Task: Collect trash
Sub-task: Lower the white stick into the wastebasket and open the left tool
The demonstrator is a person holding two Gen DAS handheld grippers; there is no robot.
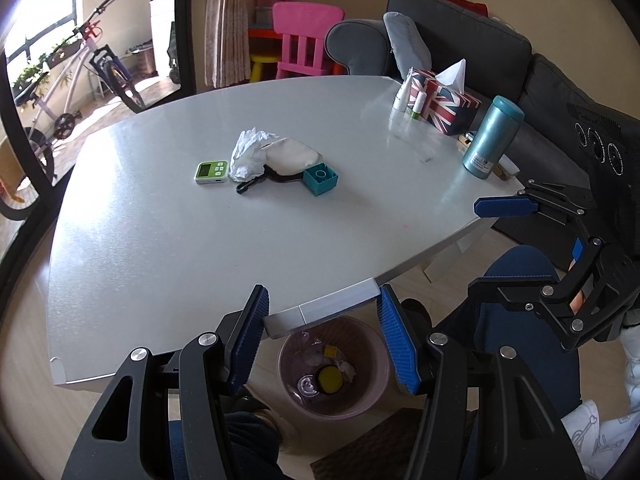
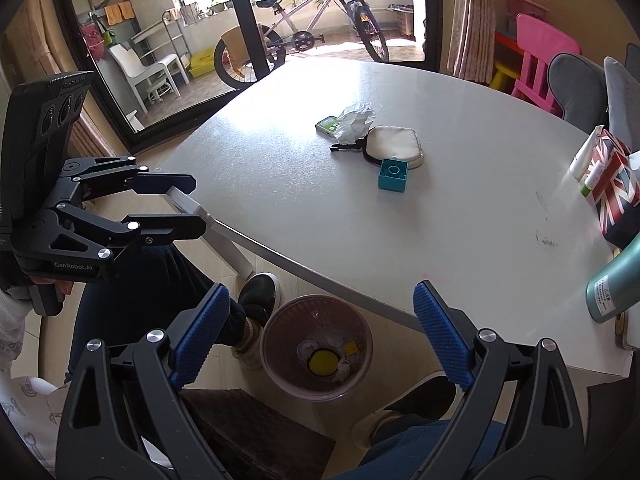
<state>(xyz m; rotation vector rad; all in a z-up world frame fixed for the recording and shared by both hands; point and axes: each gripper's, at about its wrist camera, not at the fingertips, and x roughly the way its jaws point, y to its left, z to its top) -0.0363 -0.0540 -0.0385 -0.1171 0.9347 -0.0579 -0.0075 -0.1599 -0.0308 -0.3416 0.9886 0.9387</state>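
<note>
Holding nothing, left gripper (image 1: 322,336) and right gripper (image 2: 322,334) fingers spread wide above pink plastic bin (image 2: 280,376); crumpled white tissue (image 1: 250,152) lies on grey bench (image 1: 160,240).

- Right gripper (image 2: 320,334) hangs spread wide, holding nothing, directly above the pink bin (image 2: 317,347) on the floor.
- Ahead of it on the white table (image 2: 460,240): crumpled tissue (image 2: 355,120), touching a green timer (image 2: 327,125).
- Left gripper (image 2: 188,204) sits far left, also parted and empty.
</note>
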